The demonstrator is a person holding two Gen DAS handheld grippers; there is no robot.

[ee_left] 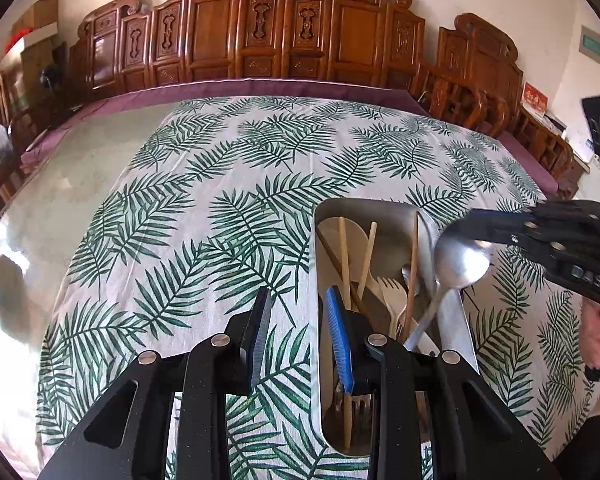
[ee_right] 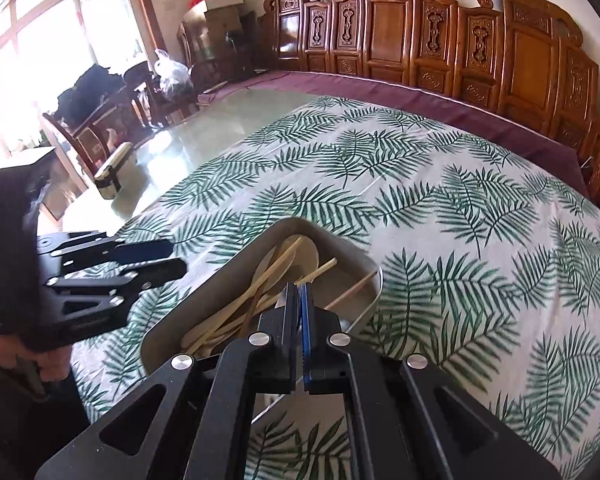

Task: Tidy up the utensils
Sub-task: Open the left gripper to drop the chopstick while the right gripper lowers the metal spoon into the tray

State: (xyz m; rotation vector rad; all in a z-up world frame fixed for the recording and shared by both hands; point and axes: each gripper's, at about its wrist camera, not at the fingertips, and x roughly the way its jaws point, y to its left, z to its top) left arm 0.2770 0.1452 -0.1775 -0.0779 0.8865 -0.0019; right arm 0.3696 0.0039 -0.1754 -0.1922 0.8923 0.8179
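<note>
A steel tray (ee_left: 328,216) on the palm-leaf cloth holds several utensils: wooden spoons, chopsticks (ee_left: 367,254), a wooden fork (ee_left: 392,292) and metal pieces. My left gripper (ee_left: 300,320) is open, its jaws straddling the tray's left wall. My right gripper (ee_left: 476,220) is shut on the bowl rim of a metal spoon (ee_left: 460,260), held over the tray's right side with its handle pointing down into the tray. In the right wrist view the shut gripper (ee_right: 297,292) hovers over the tray (ee_right: 203,292); the spoon is mostly hidden there. The left gripper (ee_right: 171,260) sits at left.
The leaf-print cloth (ee_left: 219,208) covers a glass-topped table (ee_right: 203,140). Carved wooden chairs (ee_left: 283,32) line the far edge. A pale box with a black strap (ee_right: 111,172) lies on the glass at the left. Boxes and bags stand in the far corner.
</note>
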